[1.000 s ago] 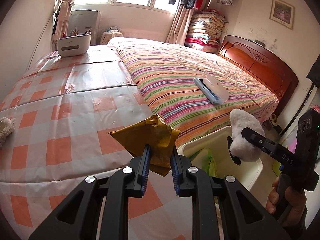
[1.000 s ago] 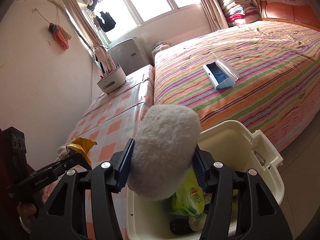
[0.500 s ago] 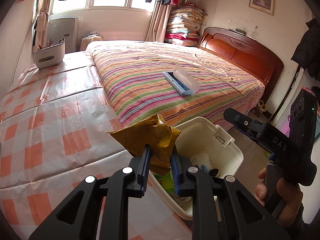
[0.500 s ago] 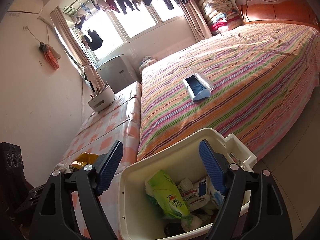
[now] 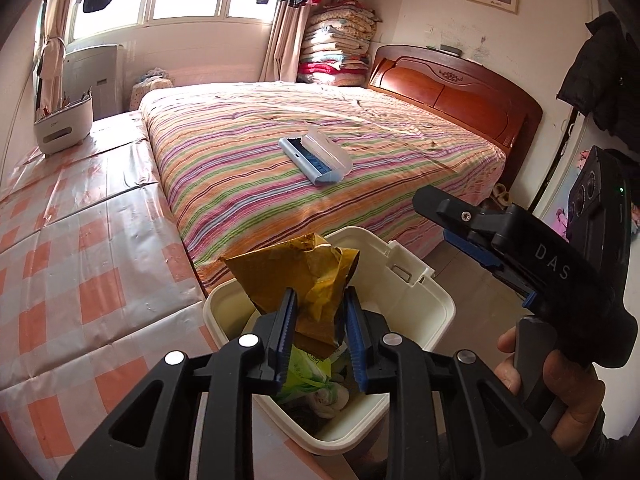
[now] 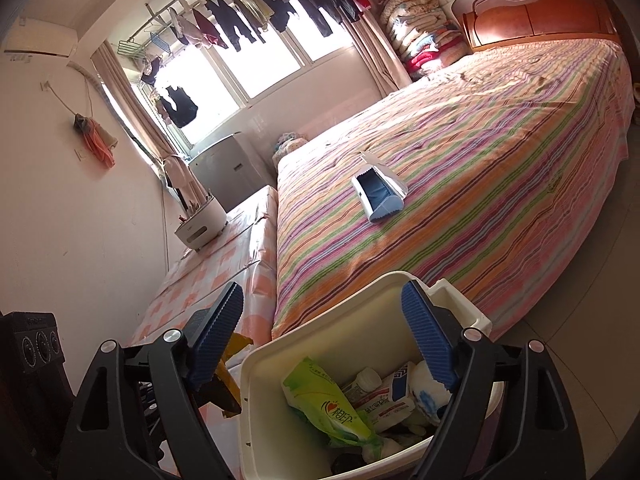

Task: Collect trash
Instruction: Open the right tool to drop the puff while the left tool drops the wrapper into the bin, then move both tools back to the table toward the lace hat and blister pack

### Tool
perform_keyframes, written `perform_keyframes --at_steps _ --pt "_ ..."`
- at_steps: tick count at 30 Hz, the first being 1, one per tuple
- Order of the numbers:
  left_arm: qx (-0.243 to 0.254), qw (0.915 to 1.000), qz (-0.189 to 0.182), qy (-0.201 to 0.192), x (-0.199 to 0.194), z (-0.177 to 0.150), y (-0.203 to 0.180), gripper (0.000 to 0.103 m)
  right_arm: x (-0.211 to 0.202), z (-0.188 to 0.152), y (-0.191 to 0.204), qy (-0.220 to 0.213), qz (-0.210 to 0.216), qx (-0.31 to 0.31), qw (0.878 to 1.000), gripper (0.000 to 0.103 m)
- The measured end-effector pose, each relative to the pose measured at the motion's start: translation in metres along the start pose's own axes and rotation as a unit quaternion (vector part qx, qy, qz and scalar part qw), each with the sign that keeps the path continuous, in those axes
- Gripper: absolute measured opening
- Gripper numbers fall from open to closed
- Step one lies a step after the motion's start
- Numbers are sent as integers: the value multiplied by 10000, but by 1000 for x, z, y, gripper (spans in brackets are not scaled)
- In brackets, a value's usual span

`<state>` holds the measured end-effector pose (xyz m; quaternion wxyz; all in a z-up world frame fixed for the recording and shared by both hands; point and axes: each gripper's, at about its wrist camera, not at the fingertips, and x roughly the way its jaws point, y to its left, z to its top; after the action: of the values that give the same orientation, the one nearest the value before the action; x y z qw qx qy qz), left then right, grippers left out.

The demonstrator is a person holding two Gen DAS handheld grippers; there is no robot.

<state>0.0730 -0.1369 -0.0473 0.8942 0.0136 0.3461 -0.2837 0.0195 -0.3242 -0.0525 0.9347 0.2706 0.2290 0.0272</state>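
Fingers first: the left gripper [image 5: 320,332] has just been opening, and I see the crumpled yellow-brown wrapper [image 5: 304,280] standing between its blue pads, whether pressed or loose I cannot tell. It sits at lower centre of the left view, above the white bin [image 5: 424,312]. The right gripper [image 6: 324,344] has just been opening too and stands wide with nothing between. Its left finger [image 6: 216,332] hides most of the wrapper in that view. Inside the bin, a green packet [image 6: 328,408] is plain; the smaller items beside it are hard to make out.
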Motion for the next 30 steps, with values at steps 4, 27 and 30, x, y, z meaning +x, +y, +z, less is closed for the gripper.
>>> perform_keyframes --at_steps 4,27,30 --pt "16 9998 119 -155 -2 -2 -3 72 -3 1 -4 -42 -30 49 10000 80" --pt "-325 9938 986 -409 -35 -5 64 78 23 -14 29 331 161 -171 9992 81" --pt "-442 9920 1105 -424 -42 -7 80 78 30 -17 38 419 218 -215 9987 81"
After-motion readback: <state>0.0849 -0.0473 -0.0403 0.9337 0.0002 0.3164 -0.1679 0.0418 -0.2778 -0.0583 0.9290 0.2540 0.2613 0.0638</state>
